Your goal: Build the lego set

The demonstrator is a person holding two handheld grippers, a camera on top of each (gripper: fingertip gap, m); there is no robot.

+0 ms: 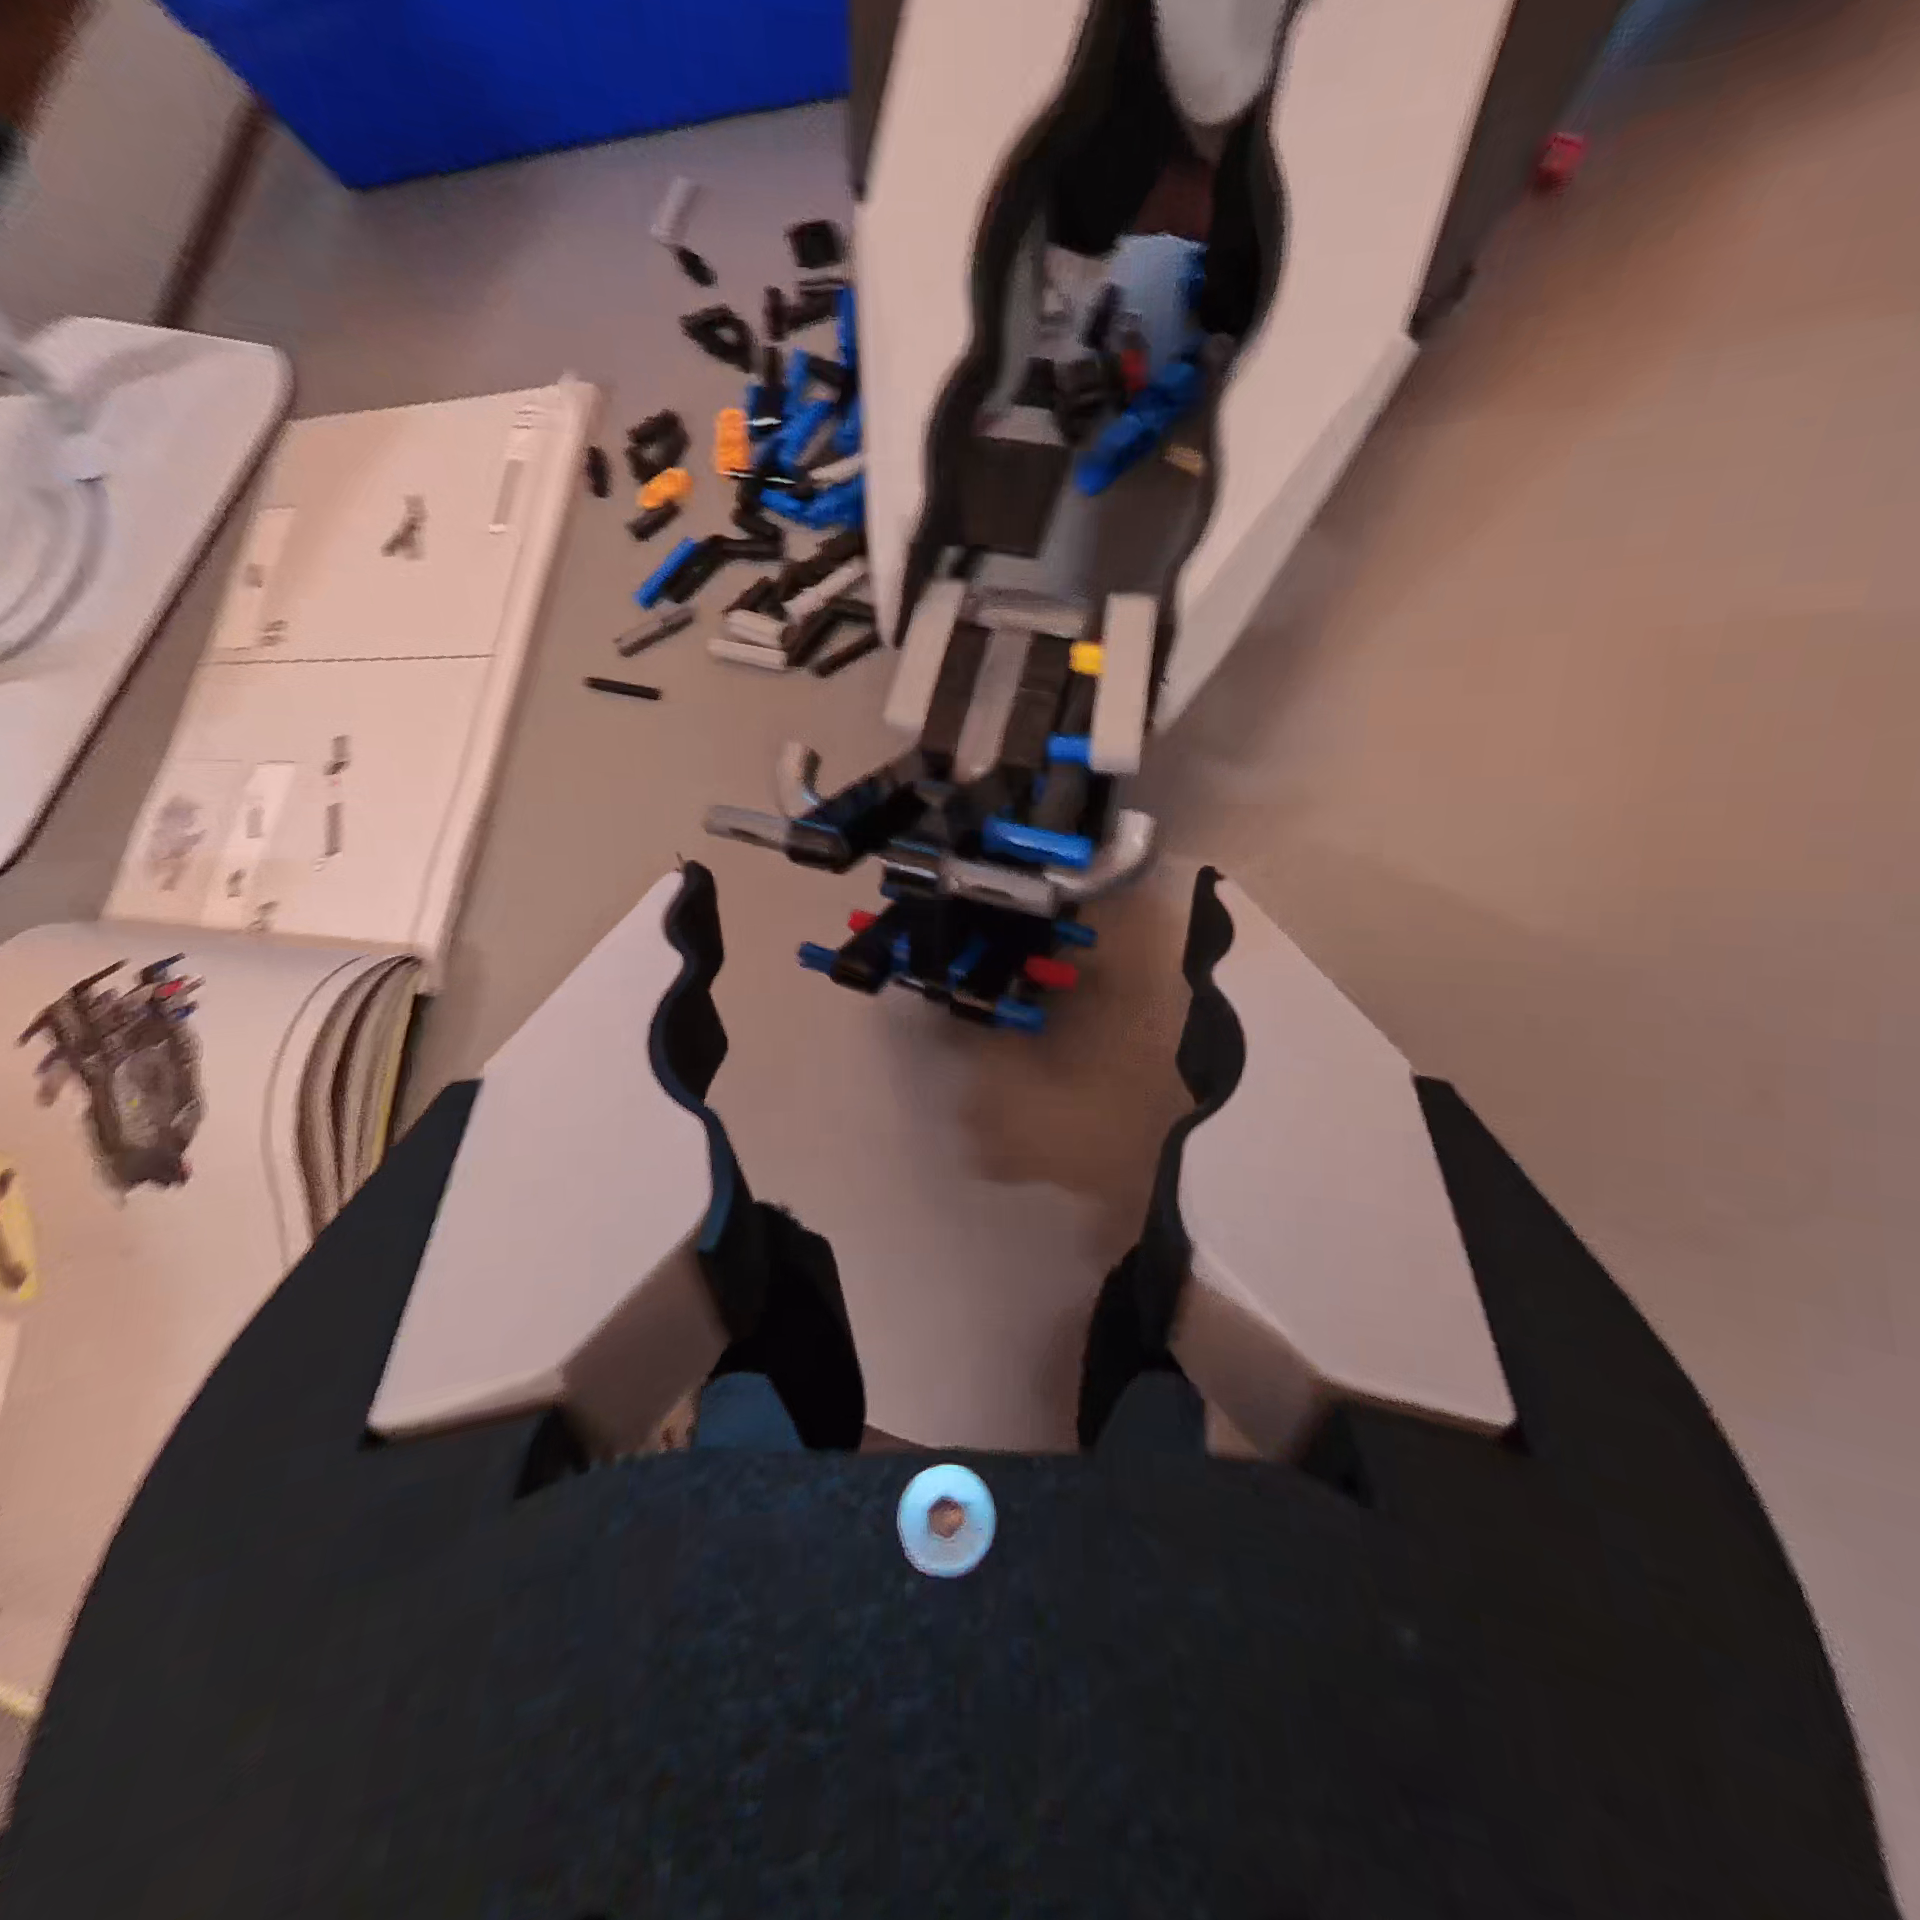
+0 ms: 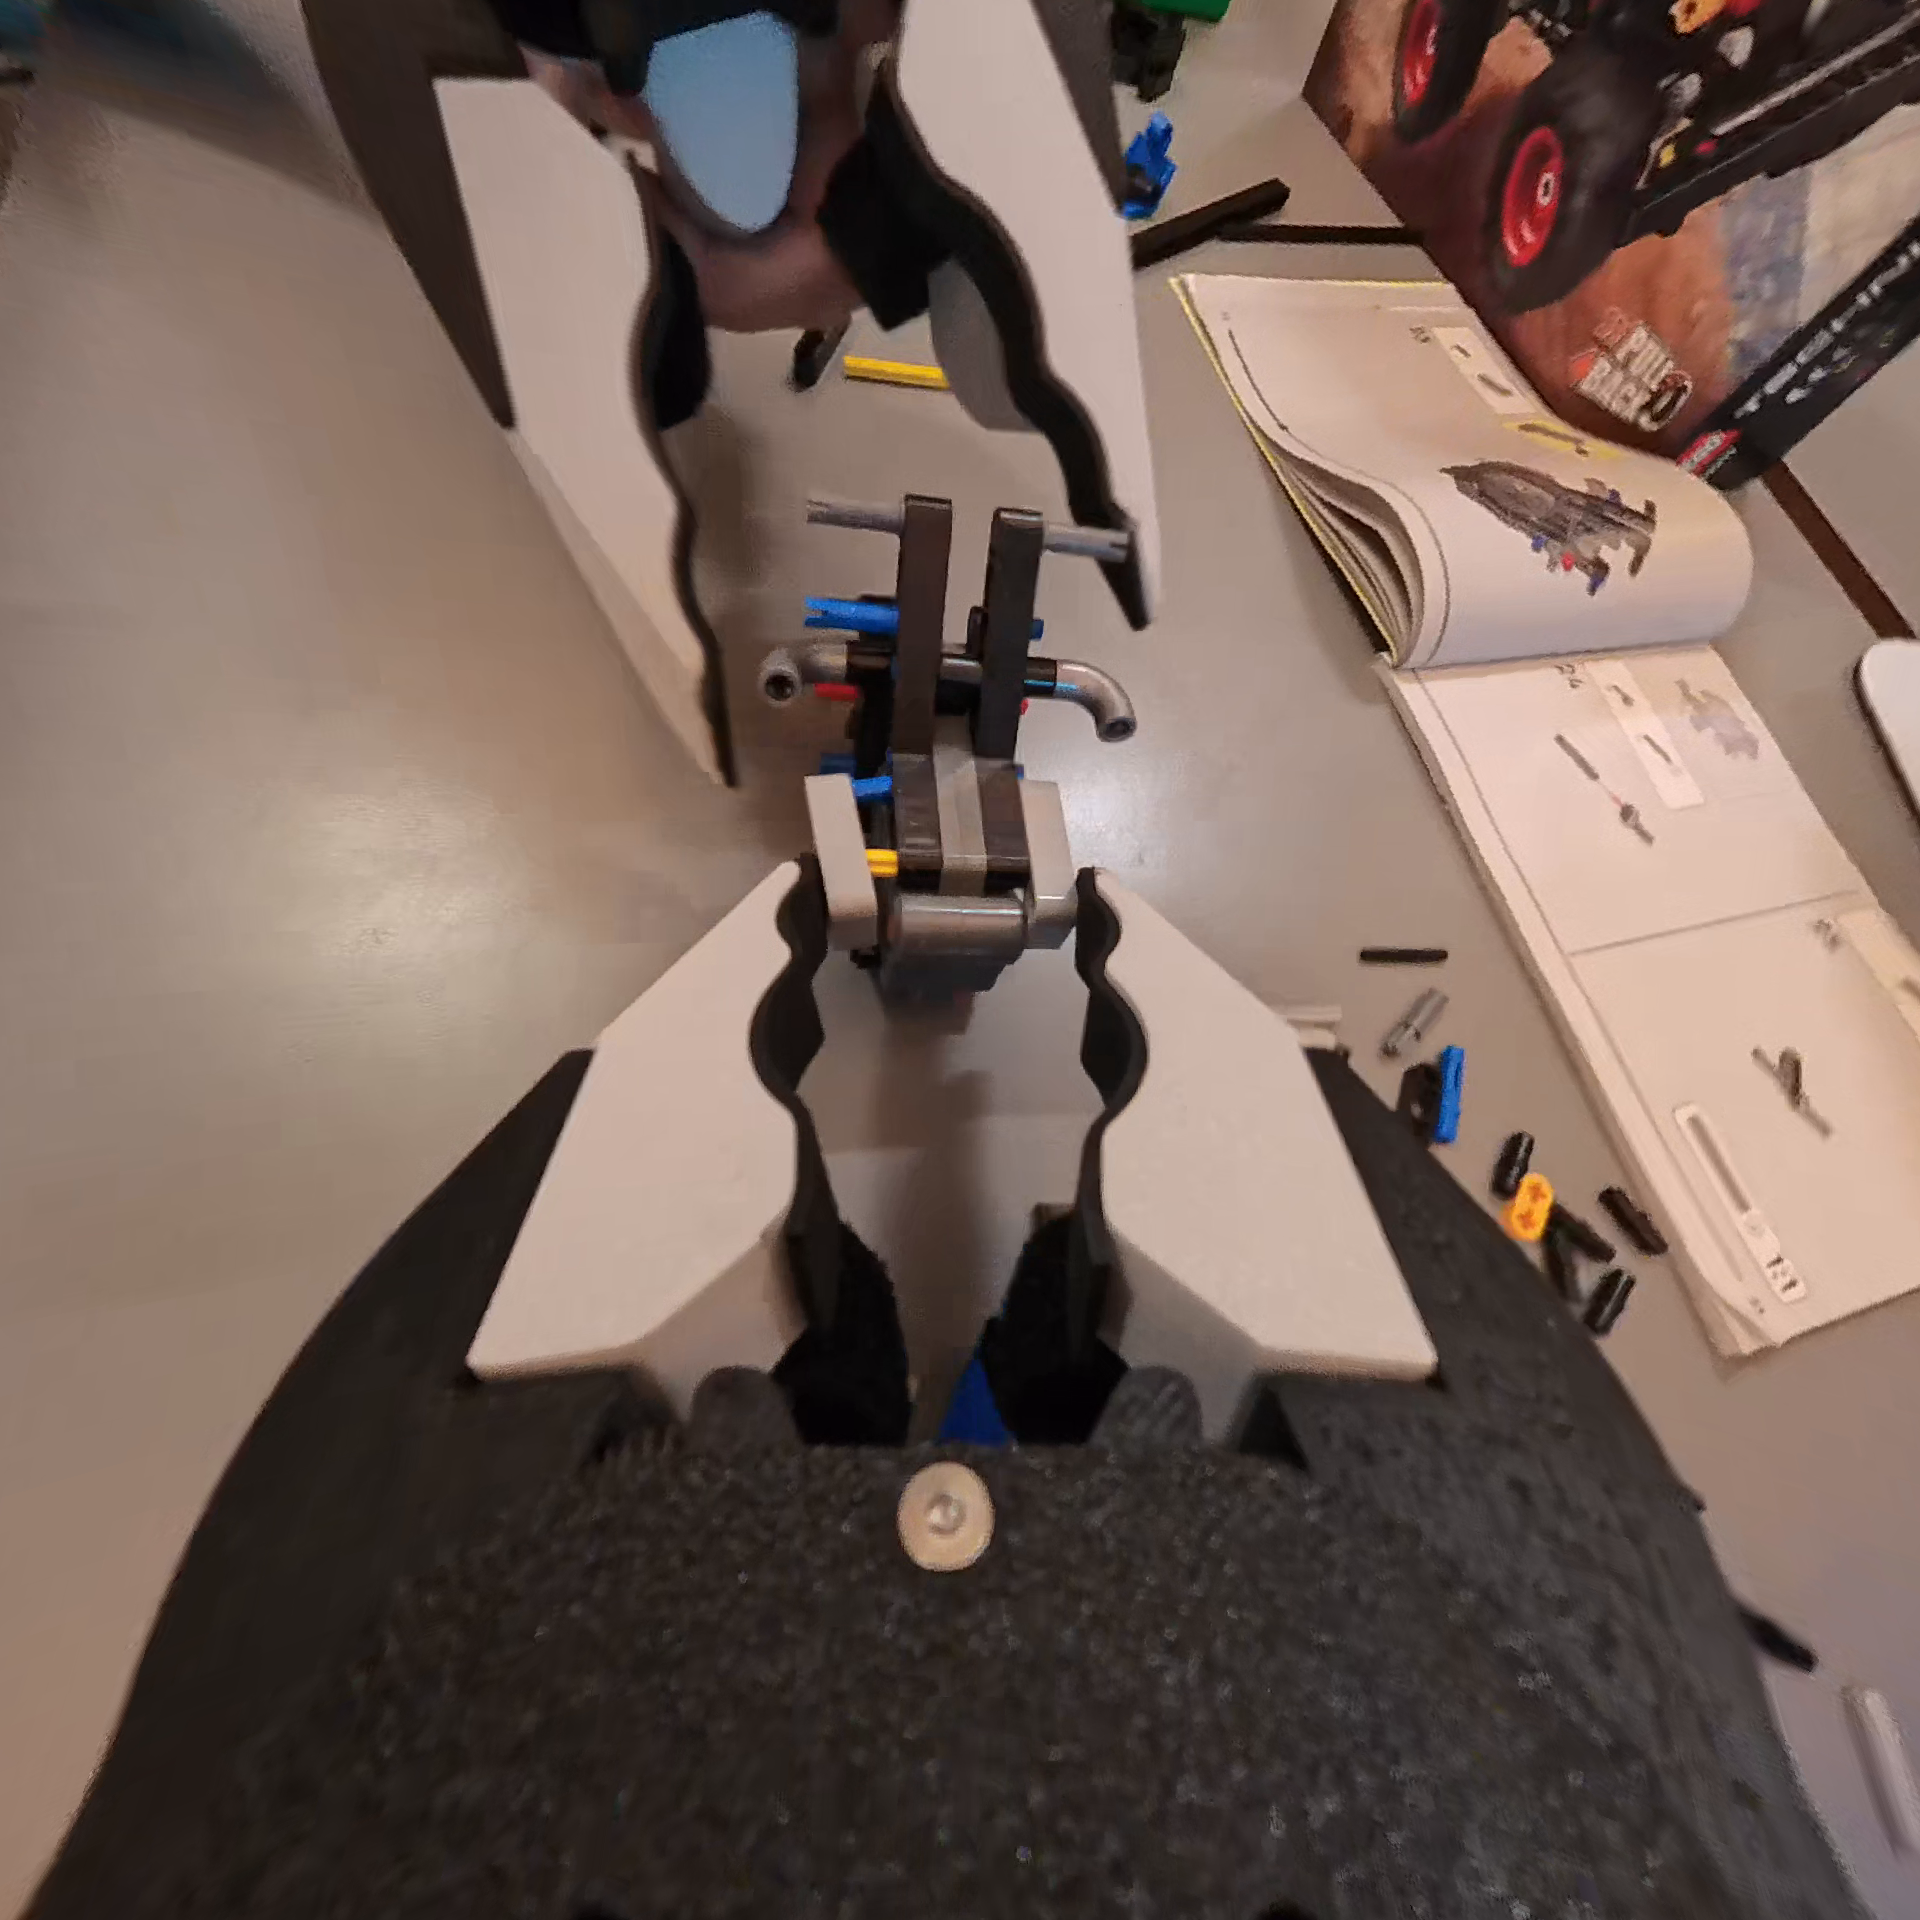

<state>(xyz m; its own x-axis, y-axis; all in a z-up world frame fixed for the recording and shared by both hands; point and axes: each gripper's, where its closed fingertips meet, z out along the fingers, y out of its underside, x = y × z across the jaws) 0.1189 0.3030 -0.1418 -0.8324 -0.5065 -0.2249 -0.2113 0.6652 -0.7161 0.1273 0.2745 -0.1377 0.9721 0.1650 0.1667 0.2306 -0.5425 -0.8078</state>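
Nearest to us in the right wrist view, our right gripper (image 2: pixel 948 914) is clamped on the grey end of the half-built lego assembly (image 2: pixel 940 748), its fingertips pressing the light grey side pieces. The rest of the model sticks out ahead, above the table (image 2: pixel 312 831): two black beams, a grey cross axle, curved grey tubes, blue and red pins.

Opposite, our left gripper (image 1: pixel 940 883) hangs with its jaws well apart and nothing between them, its fingertips just short of the model's far end. We judge the step to be a second grip on that end, either to hand the model over or to steady it for the next part.

To do this well, we keep the right grip firm and level, and bring the left fingers around the solid black beams, not the thin axle or protruding pins, which could slide or pop out. We close slowly and squarely so that nothing twists.

Spare parts (image 1: pixel 769 468) lie in a loose pile near the open instruction booklet (image 1: pixel 343 665), with the set's box (image 2: pixel 1621 208) just beyond the booklet.
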